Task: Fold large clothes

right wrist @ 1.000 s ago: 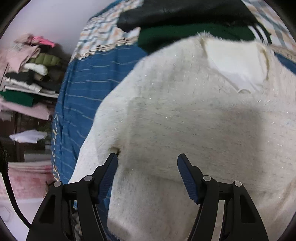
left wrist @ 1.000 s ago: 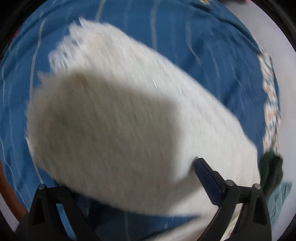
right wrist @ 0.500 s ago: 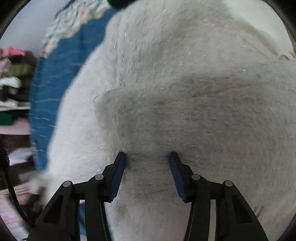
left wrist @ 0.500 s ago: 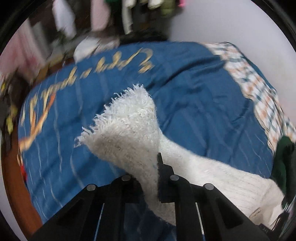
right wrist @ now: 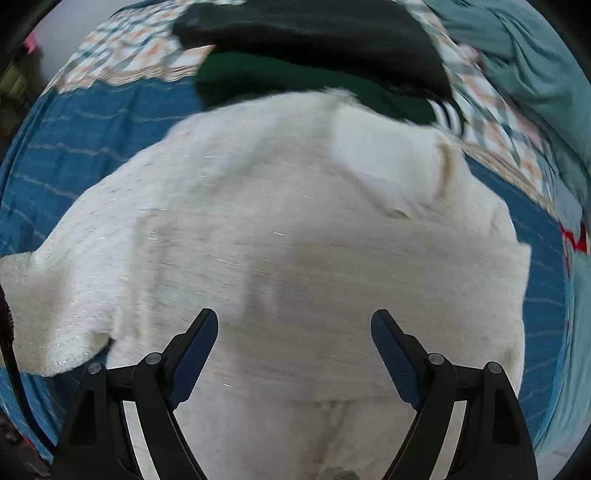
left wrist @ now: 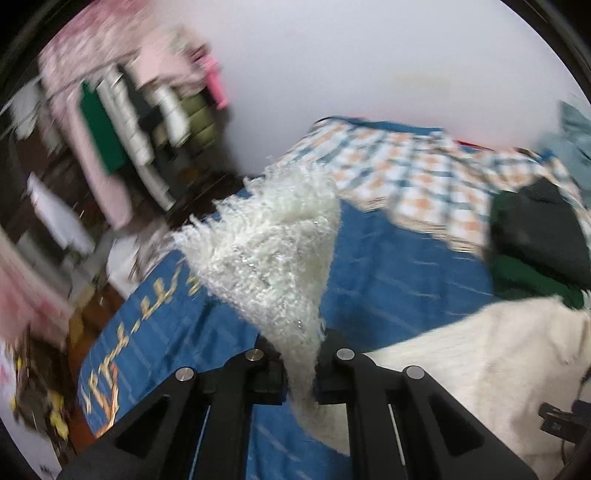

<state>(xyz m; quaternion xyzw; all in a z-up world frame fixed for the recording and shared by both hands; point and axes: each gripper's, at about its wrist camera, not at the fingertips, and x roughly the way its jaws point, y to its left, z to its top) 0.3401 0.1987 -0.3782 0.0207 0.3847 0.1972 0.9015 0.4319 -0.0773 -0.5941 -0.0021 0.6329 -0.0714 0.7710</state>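
up off the blue striped bedspread (left wrist: 399, 266), the left gripper (left wrist: 301, 373) pinches the fringed end of the fluffy cream knitted sweater (left wrist: 273, 258), while the right gripper (right wrist: 295, 332), its jaws opening and gripping nothing, hovers over the sweater's flat body.

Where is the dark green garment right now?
In the right wrist view, the dark green garment lies at top centre, tucked under a black garment and touching the far edge of the white sweater.
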